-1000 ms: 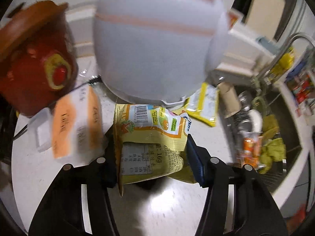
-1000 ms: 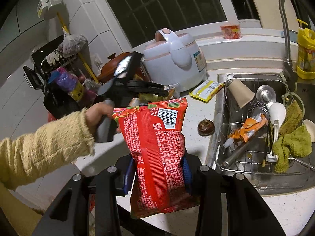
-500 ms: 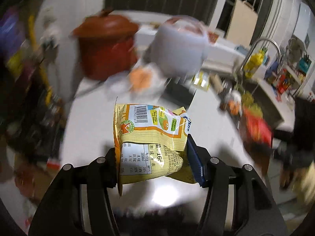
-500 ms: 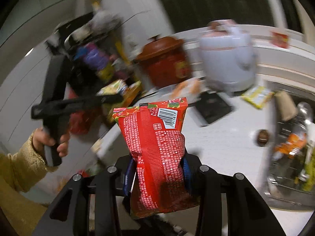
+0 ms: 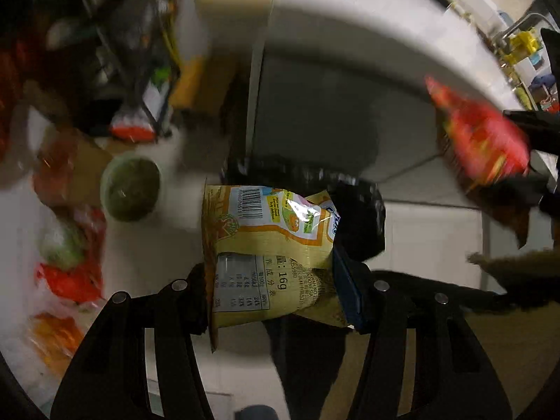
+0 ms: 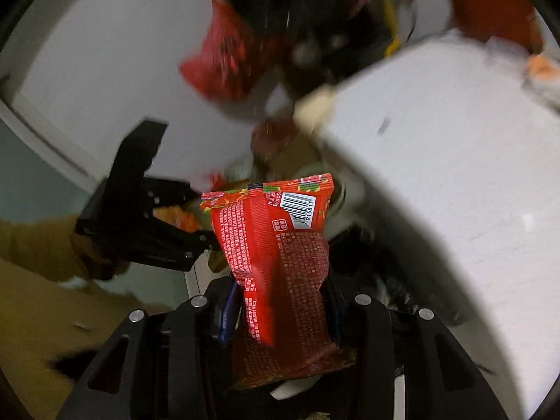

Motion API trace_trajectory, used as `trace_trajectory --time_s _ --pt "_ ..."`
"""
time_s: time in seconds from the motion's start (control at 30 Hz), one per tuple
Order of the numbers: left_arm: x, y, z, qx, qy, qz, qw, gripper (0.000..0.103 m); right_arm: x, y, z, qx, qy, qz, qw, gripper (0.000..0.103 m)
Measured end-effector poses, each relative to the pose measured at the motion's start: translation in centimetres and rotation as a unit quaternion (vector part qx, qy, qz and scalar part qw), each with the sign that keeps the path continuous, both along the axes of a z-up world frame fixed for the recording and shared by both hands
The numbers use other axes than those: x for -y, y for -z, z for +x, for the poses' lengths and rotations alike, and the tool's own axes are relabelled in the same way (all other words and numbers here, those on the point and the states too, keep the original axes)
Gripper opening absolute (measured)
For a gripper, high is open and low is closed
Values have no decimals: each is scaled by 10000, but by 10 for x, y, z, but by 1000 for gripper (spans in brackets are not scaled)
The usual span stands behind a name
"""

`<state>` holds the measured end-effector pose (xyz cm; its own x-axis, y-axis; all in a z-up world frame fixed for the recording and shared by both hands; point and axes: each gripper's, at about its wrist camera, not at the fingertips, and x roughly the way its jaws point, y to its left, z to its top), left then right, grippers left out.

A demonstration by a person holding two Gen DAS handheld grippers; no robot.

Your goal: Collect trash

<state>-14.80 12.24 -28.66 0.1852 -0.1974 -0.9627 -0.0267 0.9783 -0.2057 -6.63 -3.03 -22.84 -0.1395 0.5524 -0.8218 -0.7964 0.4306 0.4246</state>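
My left gripper (image 5: 276, 280) is shut on a yellow snack wrapper (image 5: 266, 245) with a barcode, held above a bin lined with a black bag (image 5: 353, 206) beside the white counter. My right gripper (image 6: 280, 301) is shut on a red snack wrapper (image 6: 276, 245), also held low beside the counter edge. The red wrapper shows blurred at the right of the left wrist view (image 5: 479, 140). The left gripper shows at the left of the right wrist view (image 6: 140, 224), held by a hand in a yellow sleeve. Both views are motion-blurred.
The white counter (image 5: 367, 31) curves across the top of the left wrist view and fills the right of the right wrist view (image 6: 437, 161). A round green container (image 5: 130, 190) and red and orange bags (image 5: 70, 280) lie on the floor at left. A cluttered rack (image 5: 140, 52) stands behind.
Both grippers have swung down and away from the countertop to the floor side, still holding their wrappers. The cooker, pot and sink have left view.
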Motion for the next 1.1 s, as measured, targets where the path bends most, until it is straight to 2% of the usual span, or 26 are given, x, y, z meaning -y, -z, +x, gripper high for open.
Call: trace_trajectory --time_s 0.13,0.17,0.27,0.3,0.37,0.47,0.57,0.6,0.67,0.77,0.8,0.93,1.07,1.1 --pt "-1 79 -5 -350 168 61 9992 54 -23 83 -19 -154 -54 -773 9969 40" --pt "1 107 -1 -457 226 15 9987 54 -25 109 -22 -173 1 -1005 9948 40" --pt "7 167 11 -716 385 67 9967 54 -24 184 -25 -264 247 -1753 9839 40" --pt "12 193 19 -846 434 67 9954 54 -22 211 -25 -269 358 -2016 9784 40" --pt "20 229 30 -1061 544 102 9928 54 -16 257 -23 -298 557 -2468 9670 40" --pt "29 286 50 -1529 725 423 9847 55 -5 306 -19 -398 888 -2941 9508 40" --pt "29 307 61 -1679 722 721 9805 61 2 339 -13 -566 1265 -3203 9371 40" --pt "29 311 63 -1718 709 775 9795 62 4 348 -11 -575 1389 -3283 9325 41" --pt "32 318 65 -1786 738 903 9770 72 6 357 -8 -667 1537 -3282 9296 45" --pt "38 314 64 -1713 799 1049 9764 81 3 358 -9 -472 1524 -3310 9300 67" --pt "38 312 63 -1693 793 1048 9768 83 2 356 -10 -393 1491 -3307 9310 70" --pt "37 299 61 -1697 665 941 9787 85 4 347 -8 -314 1506 -3299 9314 73" --pt "41 251 59 -1336 745 926 9839 85 15 313 -9 -222 1519 -3135 9371 76" --pt "43 225 58 -1132 789 867 9866 85 17 300 -9 -150 1503 -3078 9394 76"
